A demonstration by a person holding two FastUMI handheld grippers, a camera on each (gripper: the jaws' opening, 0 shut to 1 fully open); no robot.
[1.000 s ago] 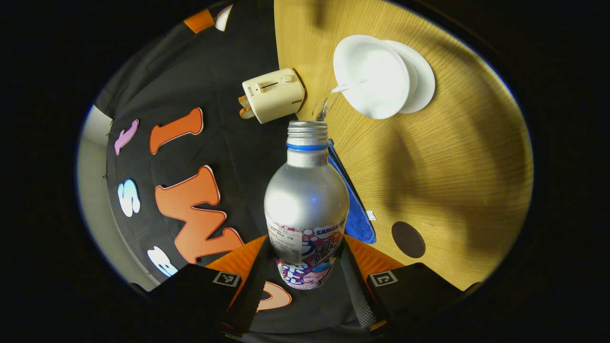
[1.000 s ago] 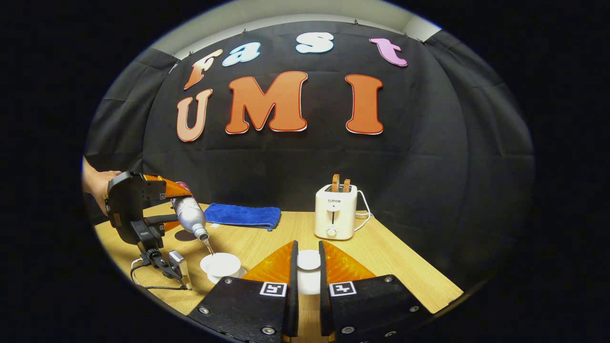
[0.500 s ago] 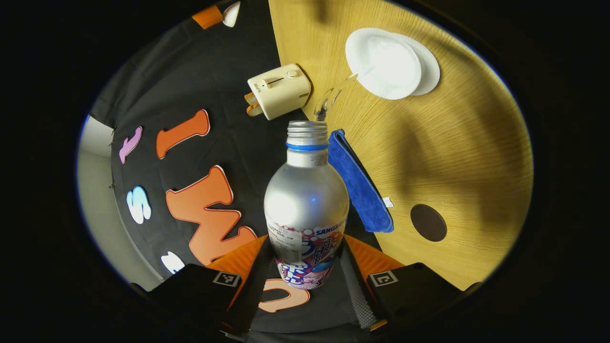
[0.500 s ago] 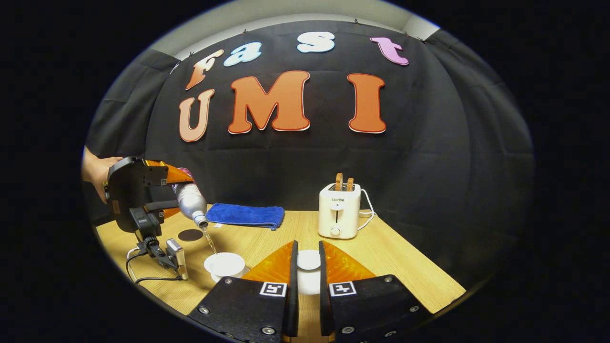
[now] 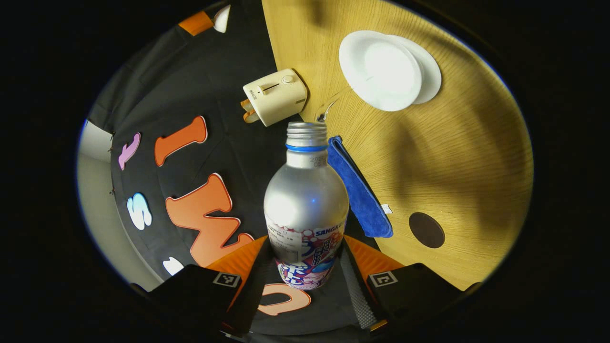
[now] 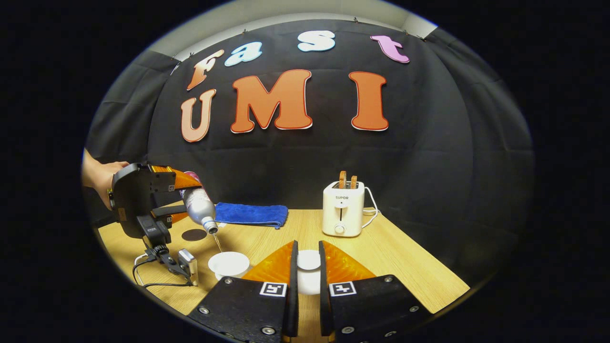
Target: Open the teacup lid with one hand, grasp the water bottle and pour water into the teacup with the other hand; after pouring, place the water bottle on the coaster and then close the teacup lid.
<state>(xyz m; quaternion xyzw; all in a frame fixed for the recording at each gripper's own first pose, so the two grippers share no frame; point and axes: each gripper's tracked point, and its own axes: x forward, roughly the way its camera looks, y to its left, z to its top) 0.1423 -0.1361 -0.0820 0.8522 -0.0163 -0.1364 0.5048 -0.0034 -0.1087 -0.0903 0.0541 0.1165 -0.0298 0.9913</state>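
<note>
My left gripper (image 5: 306,247) is shut on a silver water bottle (image 5: 306,200), tipped mouth-down with no cap. A thin stream of water (image 5: 326,109) leaves its mouth towards the open white teacup (image 5: 381,71) on its saucer (image 5: 429,76). In the right gripper view the bottle (image 6: 200,209) hangs tilted above the teacup (image 6: 228,263), with the stream (image 6: 219,243) between them. My right gripper (image 6: 307,247) is shut on the white teacup lid (image 6: 309,261), held above the table to the cup's right. A round dark coaster (image 5: 426,230) lies bare on the table.
A folded blue towel (image 5: 360,190) lies along the table's back edge by the coaster (image 6: 194,234). A cream toaster (image 6: 343,214) with two slices stands at the back right. A hand (image 6: 100,176) holds the left gripper (image 6: 183,197), from which a cable (image 6: 157,281) trails over the wooden table (image 6: 410,271).
The left gripper and bottle have drifted right, closer over the teacup. The stream has thinned. The right gripper and lid have hardly moved.
</note>
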